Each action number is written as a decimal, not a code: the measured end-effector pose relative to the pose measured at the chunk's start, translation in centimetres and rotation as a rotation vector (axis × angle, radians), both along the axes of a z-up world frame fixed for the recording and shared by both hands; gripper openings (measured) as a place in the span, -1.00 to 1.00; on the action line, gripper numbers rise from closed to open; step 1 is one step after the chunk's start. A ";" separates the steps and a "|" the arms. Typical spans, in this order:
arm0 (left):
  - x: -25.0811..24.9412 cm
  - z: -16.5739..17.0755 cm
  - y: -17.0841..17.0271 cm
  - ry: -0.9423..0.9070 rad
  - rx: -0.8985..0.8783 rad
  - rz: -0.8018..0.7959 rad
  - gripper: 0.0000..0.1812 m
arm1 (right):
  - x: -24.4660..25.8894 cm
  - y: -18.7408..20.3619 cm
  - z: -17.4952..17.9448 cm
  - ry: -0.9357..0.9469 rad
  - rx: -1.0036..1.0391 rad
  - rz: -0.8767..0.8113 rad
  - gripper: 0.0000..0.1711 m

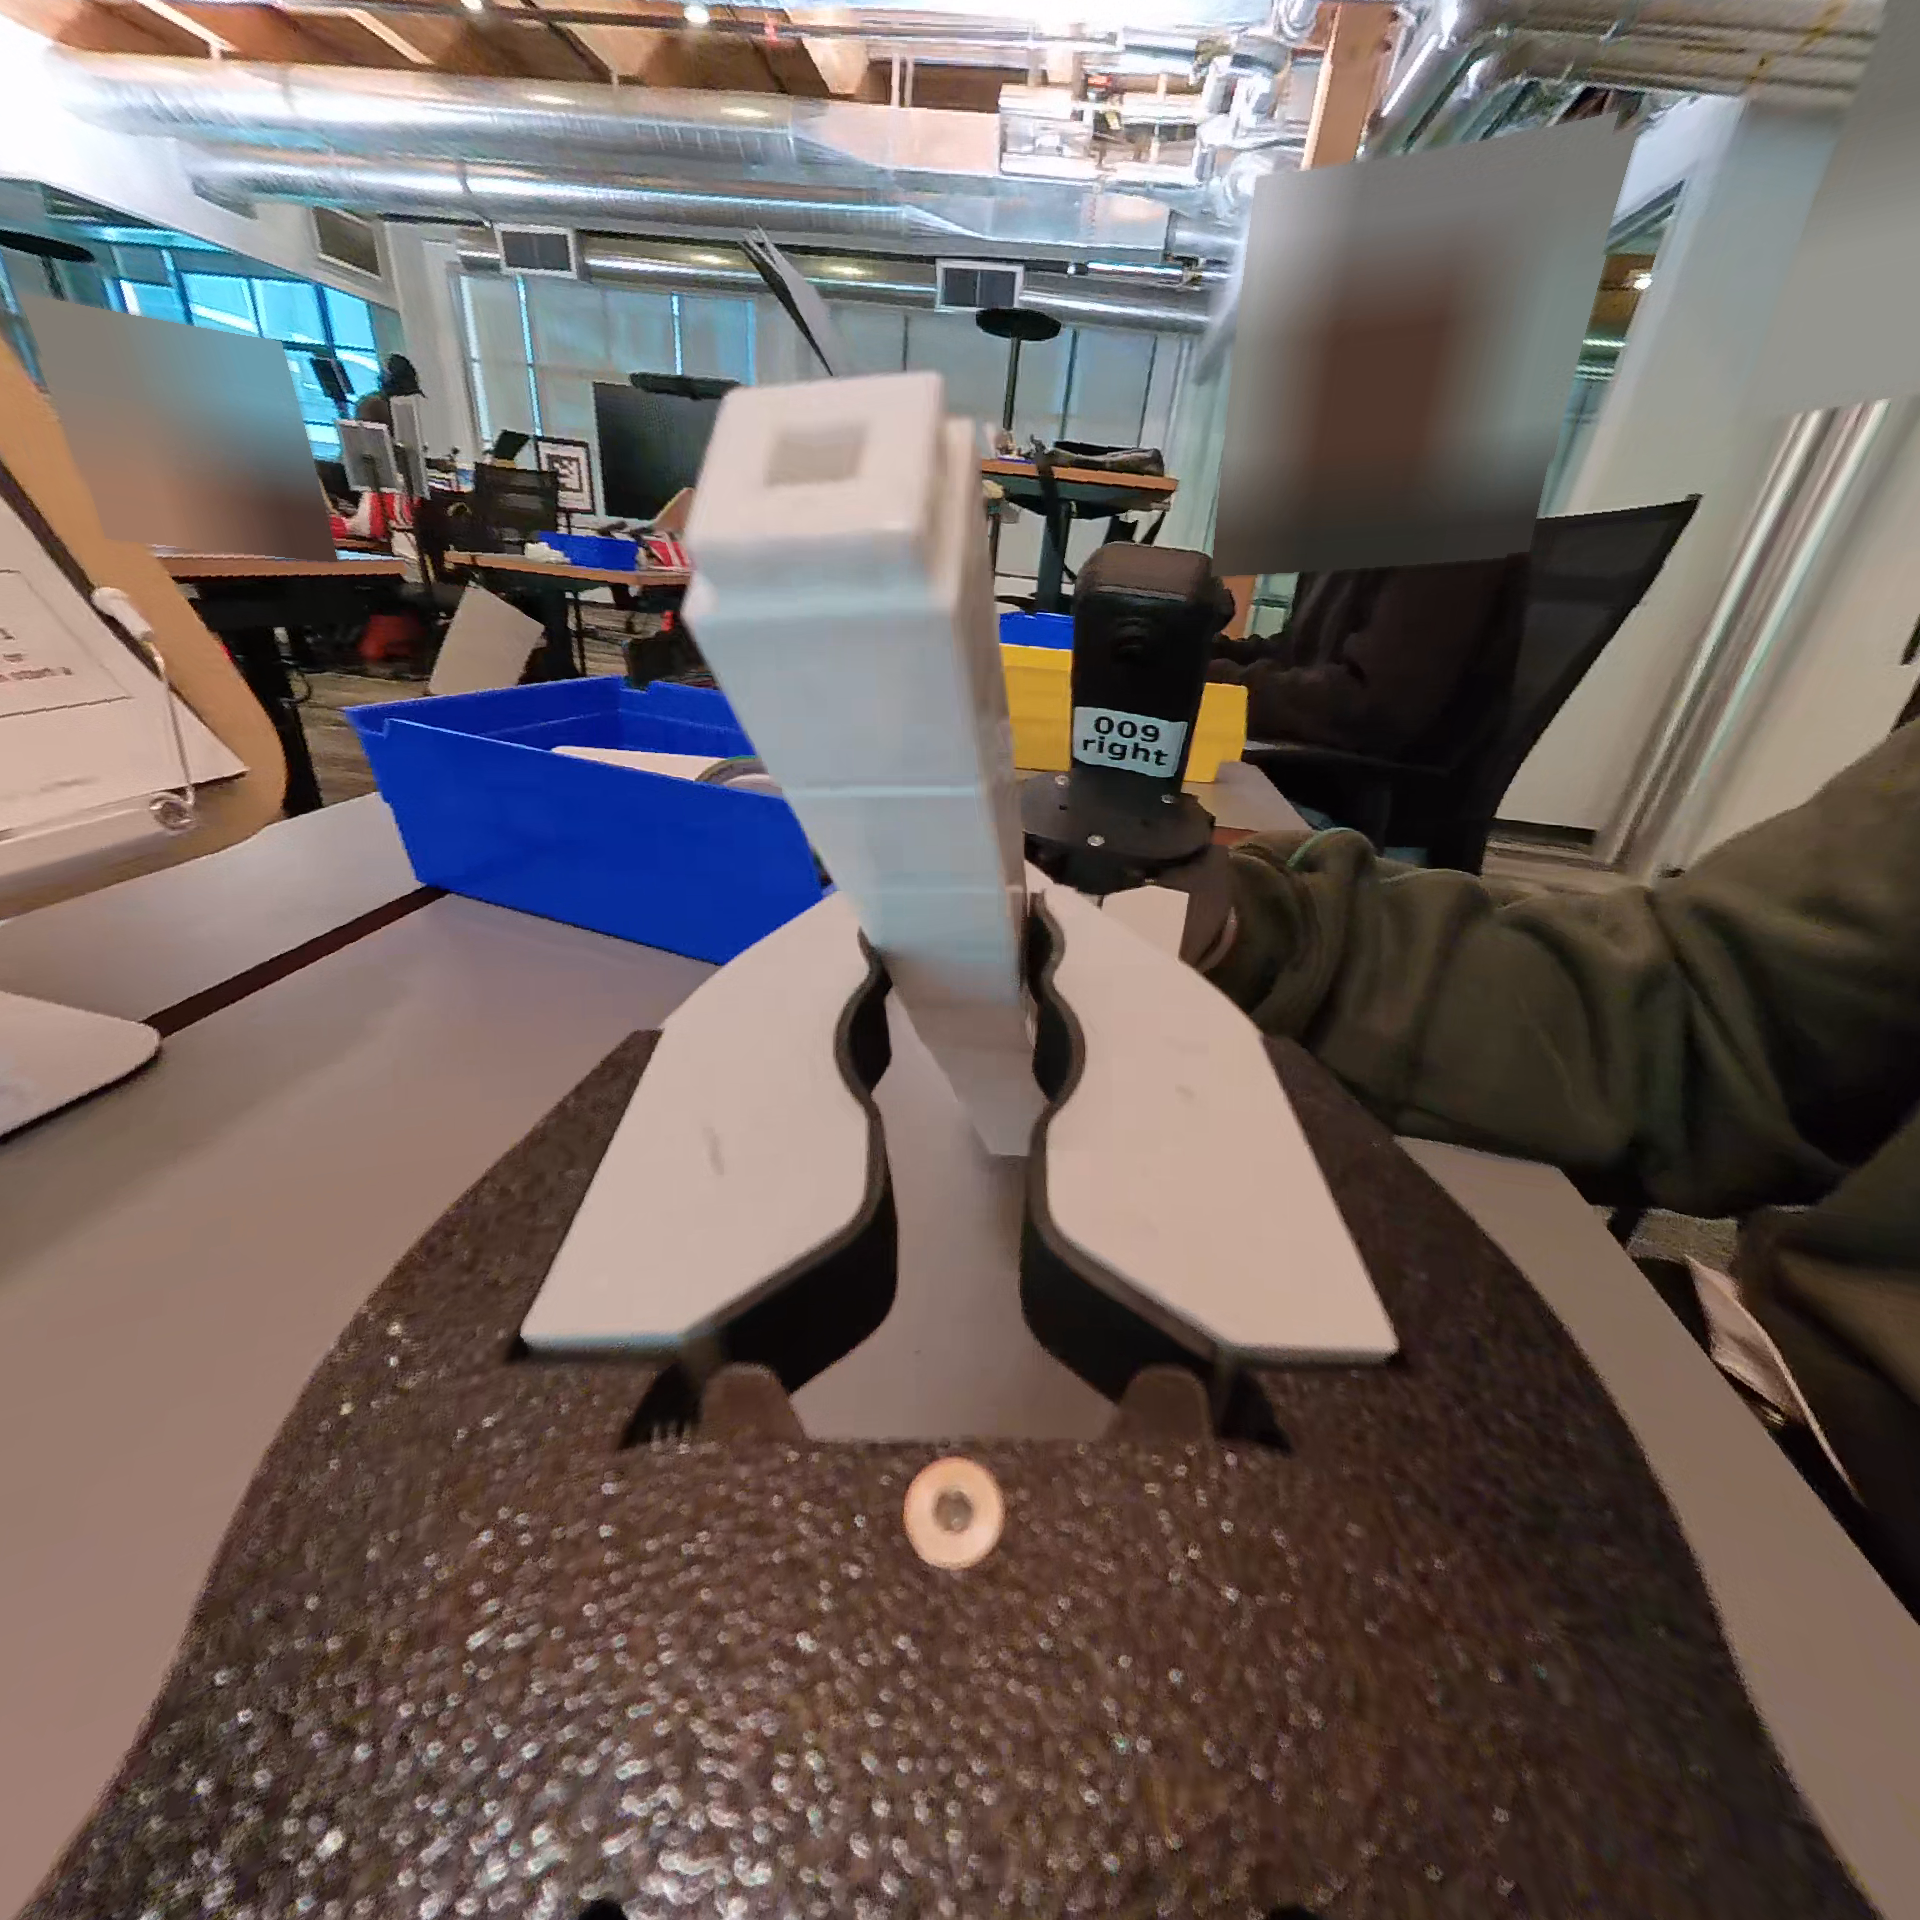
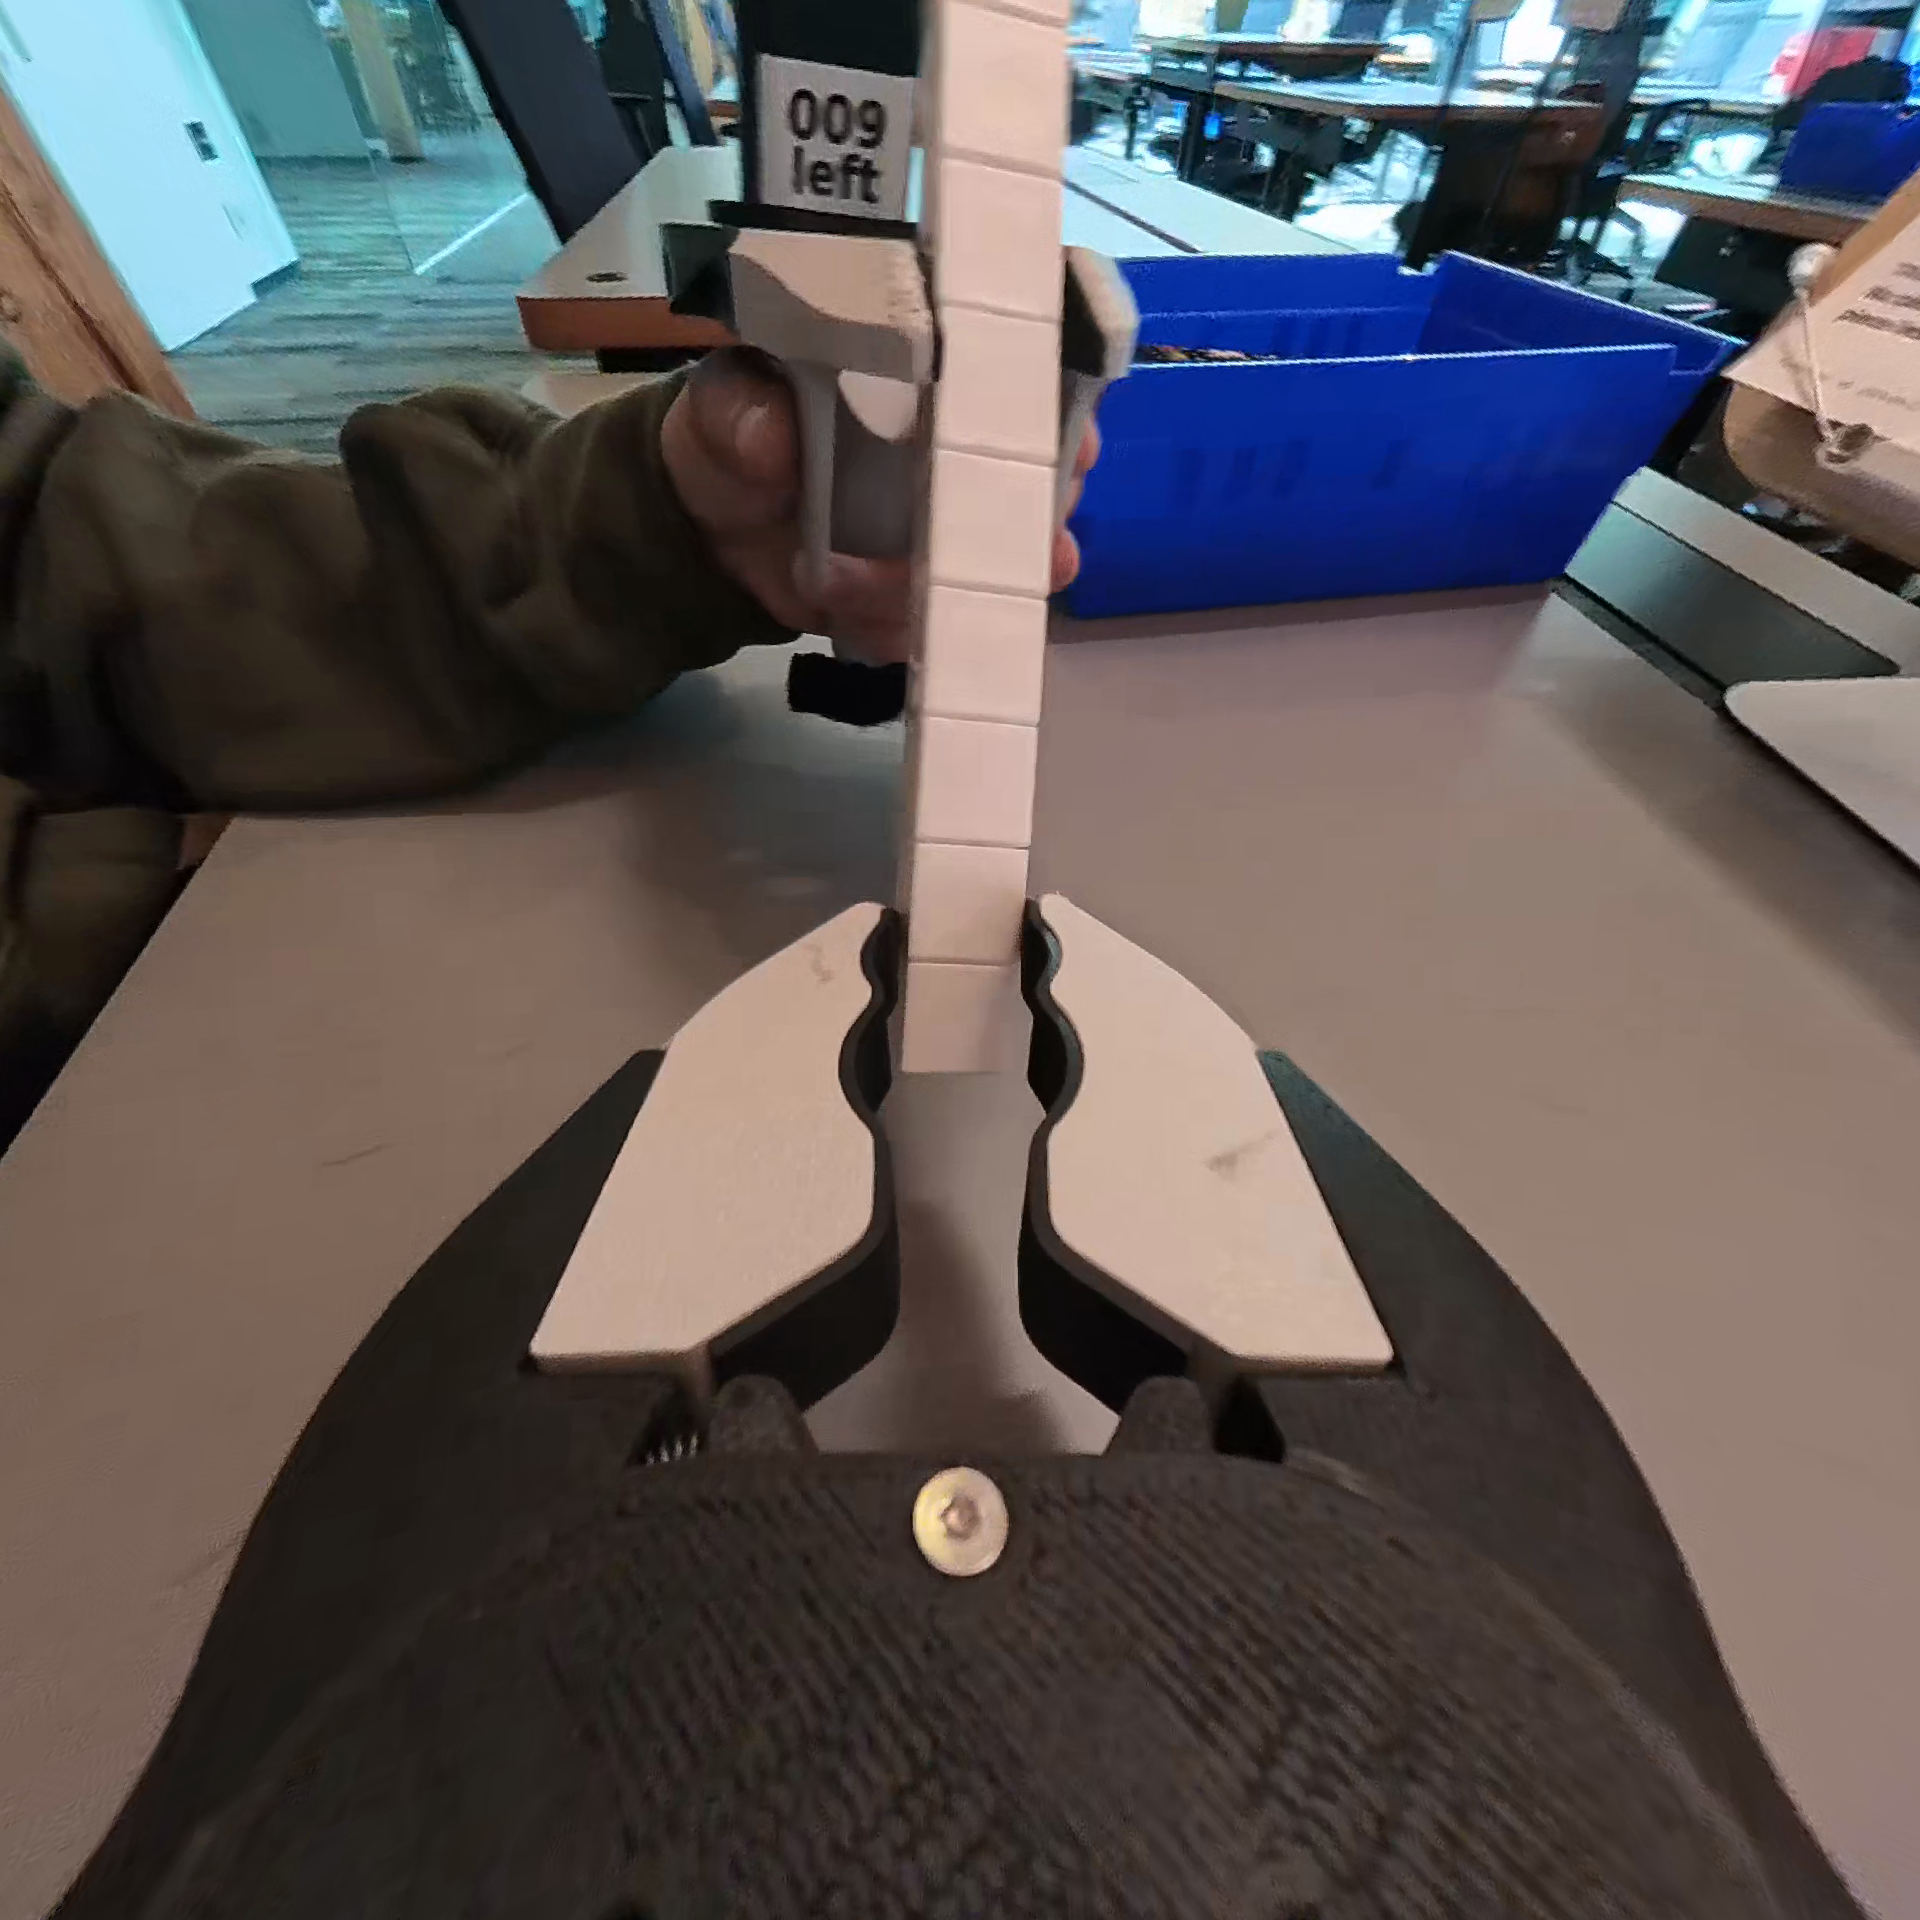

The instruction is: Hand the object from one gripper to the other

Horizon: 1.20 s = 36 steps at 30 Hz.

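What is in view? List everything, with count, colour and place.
segmented bar: one, white, upright, gripped by both grippers
bin: one, blue, on the table behind the bar
second bin: one, yellow, beyond the blue one
table: one, grey, under everything
mesh chair: one, black, past the table
sleeves: two, olive
left gripper: one, white fingers, shut on the bar
right gripper: one, white fingers, shut on the bar's lower end

White segmented bar (image 2: 982,644): upright, lower end clamped by right gripper (image 2: 961,935); left gripper (image 2: 992,312) grips it toward 12 o'clock. Blue bin (image 2: 1403,436) at 1 o'clock.
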State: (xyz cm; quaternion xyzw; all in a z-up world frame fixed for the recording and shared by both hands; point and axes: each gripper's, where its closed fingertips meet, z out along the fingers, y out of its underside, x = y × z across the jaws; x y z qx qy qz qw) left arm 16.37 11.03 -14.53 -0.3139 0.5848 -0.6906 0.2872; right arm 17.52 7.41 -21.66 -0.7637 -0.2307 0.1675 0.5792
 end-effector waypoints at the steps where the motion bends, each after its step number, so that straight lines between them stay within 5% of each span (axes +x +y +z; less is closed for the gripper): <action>1: 0.2 0.1 0.3 -0.007 -0.004 0.027 -0.75 | 0.5 0.2 0.0 0.011 0.002 -0.037 -0.73; 7: 1.1 1.5 3.1 -0.035 -0.231 0.163 -0.75 | 2.6 1.8 3.0 0.205 0.191 -0.220 -0.23; 10: 0.9 1.9 2.3 -0.064 -0.309 0.081 -0.75 | 1.4 1.8 3.8 0.154 0.256 -0.196 -0.28; 14: 0.3 2.2 0.8 -0.102 -0.310 -0.006 -0.75 | 0.1 1.3 4.1 0.176 0.256 -0.104 -0.68; 18: -0.4 1.9 -0.1 -0.090 -0.237 -0.067 -0.73 | -0.2 0.1 5.0 0.238 0.231 0.003 -0.72; 21: -1.0 1.6 -0.2 -0.066 -0.153 -0.084 -0.52 | -0.1 -1.4 4.6 0.213 0.170 0.077 -0.73; 28: -1.4 -1.9 -0.1 0.086 0.064 -0.099 -0.61 | 1.1 -2.0 4.2 0.172 0.146 0.051 -0.73; 31: -1.8 -1.5 0.2 0.064 0.039 -0.118 -0.75 | 1.5 -2.3 4.2 0.191 0.135 0.056 -0.73; 36: -1.9 -1.5 0.2 0.097 0.002 -0.136 -0.55 | 1.1 -2.5 3.5 0.168 0.102 0.086 -0.73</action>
